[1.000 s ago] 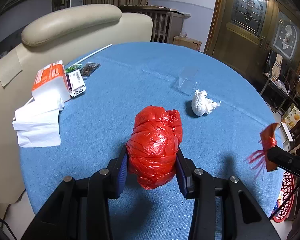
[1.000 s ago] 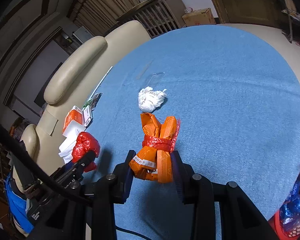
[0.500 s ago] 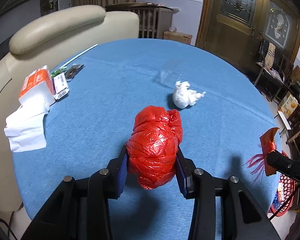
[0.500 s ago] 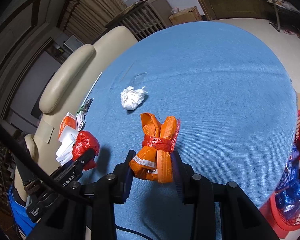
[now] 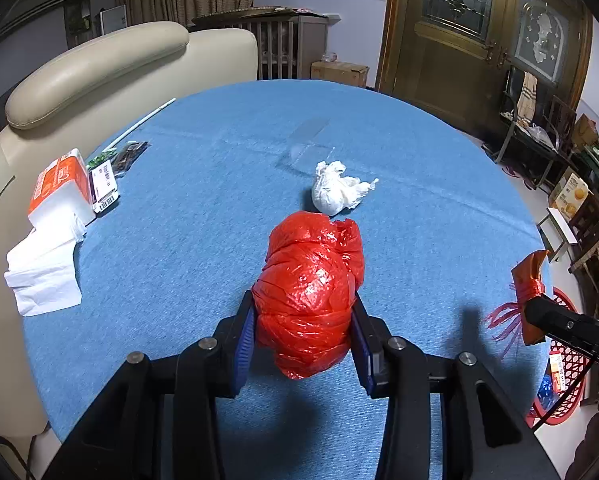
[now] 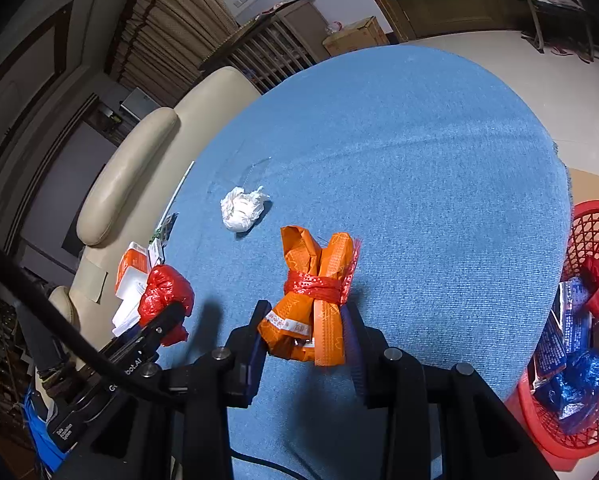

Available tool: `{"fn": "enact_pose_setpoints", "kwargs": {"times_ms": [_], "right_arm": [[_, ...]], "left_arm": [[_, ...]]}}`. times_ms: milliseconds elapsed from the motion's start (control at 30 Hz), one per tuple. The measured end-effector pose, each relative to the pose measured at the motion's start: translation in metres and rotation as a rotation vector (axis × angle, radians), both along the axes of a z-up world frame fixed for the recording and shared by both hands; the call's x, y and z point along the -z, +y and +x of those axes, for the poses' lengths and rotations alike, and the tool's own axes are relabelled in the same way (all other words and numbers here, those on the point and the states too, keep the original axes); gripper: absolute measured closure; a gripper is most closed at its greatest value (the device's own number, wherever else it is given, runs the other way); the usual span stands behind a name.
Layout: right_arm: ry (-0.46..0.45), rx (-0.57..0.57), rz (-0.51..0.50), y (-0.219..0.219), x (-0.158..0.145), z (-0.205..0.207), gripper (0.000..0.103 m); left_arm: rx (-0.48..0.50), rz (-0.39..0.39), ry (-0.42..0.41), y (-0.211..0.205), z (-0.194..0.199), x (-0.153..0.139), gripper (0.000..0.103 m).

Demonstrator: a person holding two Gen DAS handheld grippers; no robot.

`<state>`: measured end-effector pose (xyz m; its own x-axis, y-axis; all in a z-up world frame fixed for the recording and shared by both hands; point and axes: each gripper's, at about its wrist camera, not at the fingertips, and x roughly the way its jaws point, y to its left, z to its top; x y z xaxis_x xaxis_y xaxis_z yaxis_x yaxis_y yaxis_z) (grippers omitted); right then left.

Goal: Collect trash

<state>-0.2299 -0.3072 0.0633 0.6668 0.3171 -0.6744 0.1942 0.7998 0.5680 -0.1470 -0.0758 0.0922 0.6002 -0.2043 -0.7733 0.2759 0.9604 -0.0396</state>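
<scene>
My left gripper (image 5: 304, 322) is shut on a crumpled red plastic bag (image 5: 310, 292) and holds it above the blue table (image 5: 203, 216). It also shows in the right wrist view (image 6: 164, 292). My right gripper (image 6: 305, 330) is shut on an orange wrapper bundle (image 6: 315, 296) tied with red mesh, held above the table near its right edge. The bundle also shows in the left wrist view (image 5: 529, 280). A crumpled white paper ball (image 5: 333, 194) lies on the table beyond both grippers, also in the right wrist view (image 6: 241, 210).
A red mesh basket (image 6: 591, 236) with blue and red trash stands on the floor at the table's right. An orange tissue pack (image 5: 59, 188), white tissues (image 5: 43, 276), small packets (image 5: 111, 176) and a clear plastic piece (image 5: 307, 148) lie on the table. A beige chair (image 5: 99, 64) stands behind.
Both grippers have moved back and to the right with their loads. The red basket has come into the right wrist view and the paper ball now lies farther off.
</scene>
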Motion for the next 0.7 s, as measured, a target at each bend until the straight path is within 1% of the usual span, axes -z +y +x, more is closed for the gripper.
{"fn": "enact_pose_setpoints", "kwargs": {"times_ms": [433, 700], "right_arm": [[0.014, -0.017, -0.036, 0.012, -0.006, 0.009, 0.065], [0.009, -0.019, -0.040, 0.013, -0.008, 0.009, 0.065]], "left_arm": [[-0.022, -0.032, 0.025, 0.014, 0.005, 0.009, 0.059], [-0.019, -0.025, 0.026, 0.011, 0.004, 0.010, 0.059]]}}
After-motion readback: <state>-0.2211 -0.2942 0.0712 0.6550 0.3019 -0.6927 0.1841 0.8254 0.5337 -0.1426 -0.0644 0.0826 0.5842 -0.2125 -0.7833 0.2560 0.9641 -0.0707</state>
